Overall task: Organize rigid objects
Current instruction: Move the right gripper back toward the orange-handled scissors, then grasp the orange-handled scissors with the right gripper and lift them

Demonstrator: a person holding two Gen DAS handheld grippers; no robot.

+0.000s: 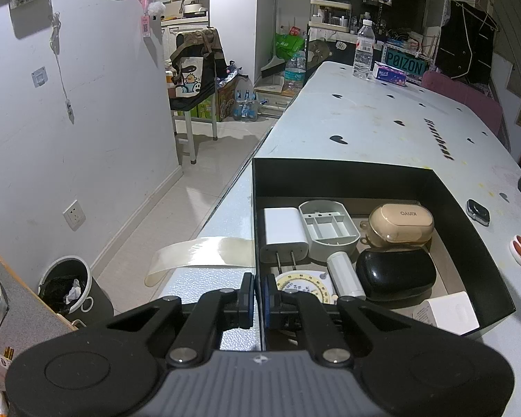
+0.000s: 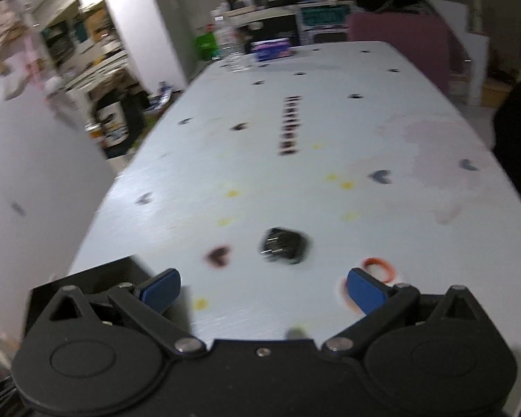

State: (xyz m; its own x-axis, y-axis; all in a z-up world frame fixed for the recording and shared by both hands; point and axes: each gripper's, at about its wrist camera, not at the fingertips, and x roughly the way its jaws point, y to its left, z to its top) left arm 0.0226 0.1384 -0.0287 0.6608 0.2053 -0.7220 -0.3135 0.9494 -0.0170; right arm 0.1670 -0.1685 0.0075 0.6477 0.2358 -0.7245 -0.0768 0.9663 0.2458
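1. The left gripper (image 1: 259,295) is pinching the near-left wall of the black open-topped cardboard box (image 1: 469,215) at the lower centre of the left wrist view. Its blue-padded jaws are closed narrowly on the wall, probably to steady the box while items are loaded.
2. The box is already holding a white plug-in charger (image 1: 284,234), a grey moulded plastic tray (image 1: 330,229), a beige earbud case (image 1: 401,224), a glossy black oval case (image 1: 396,274), a white cylinder (image 1: 345,272), a round yellow-rimmed dial (image 1: 305,286) and a white cube (image 1: 448,312). They are lying packed side by side on the floor of the box.
3. The right gripper (image 2: 264,290) is hovering over the pale heart-printed tabletop (image 2: 330,121), jaws spread wide and holding nothing.
4. A small black blocky object with metal pins (image 2: 284,245), strongly blurred, is lying on the table just ahead of the open jaws, centre of the right wrist view. It is judged to be the next item for collection.
5. Orange-handled scissors (image 2: 378,267) are lying just beside the right finger, also outside the box.
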